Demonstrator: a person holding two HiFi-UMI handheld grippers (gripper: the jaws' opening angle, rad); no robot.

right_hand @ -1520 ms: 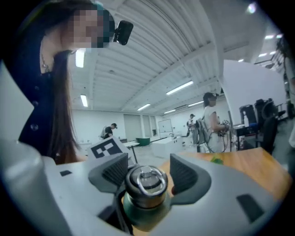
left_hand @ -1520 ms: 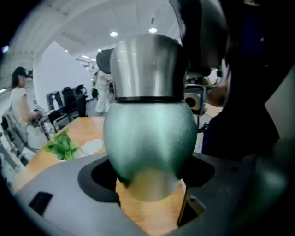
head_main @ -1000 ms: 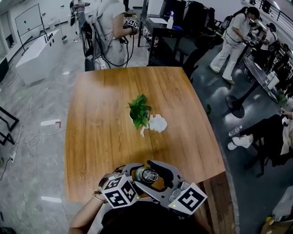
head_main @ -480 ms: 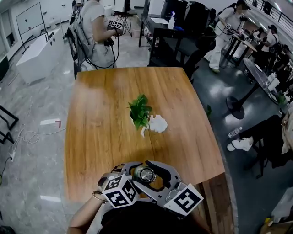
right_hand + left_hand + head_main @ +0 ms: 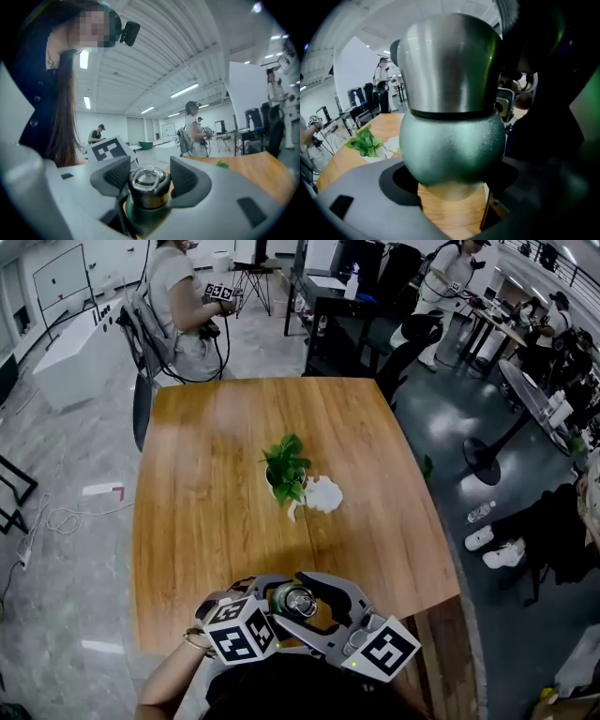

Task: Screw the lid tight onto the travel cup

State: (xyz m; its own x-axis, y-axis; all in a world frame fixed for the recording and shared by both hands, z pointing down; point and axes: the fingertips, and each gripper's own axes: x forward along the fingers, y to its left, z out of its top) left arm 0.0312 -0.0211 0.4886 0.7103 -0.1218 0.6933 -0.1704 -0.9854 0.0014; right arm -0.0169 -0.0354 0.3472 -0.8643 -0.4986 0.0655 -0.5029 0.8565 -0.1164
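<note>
Barely shifting since a second ago, both grippers are staying over the table (image 5: 206, 502) edge at lower centre; only my right gripper (image 5: 150, 177) is turning slightly, so tightening is probably continuing. My left gripper (image 5: 450, 182) is clamping the travel cup (image 5: 452, 145), my right squeezing its lid (image 5: 149, 191).

The travel cup (image 5: 300, 599) is between left gripper (image 5: 450, 185) and right gripper (image 5: 149, 180) at the table's (image 5: 206, 484) near edge, plant (image 5: 284, 468) beyond.
</note>
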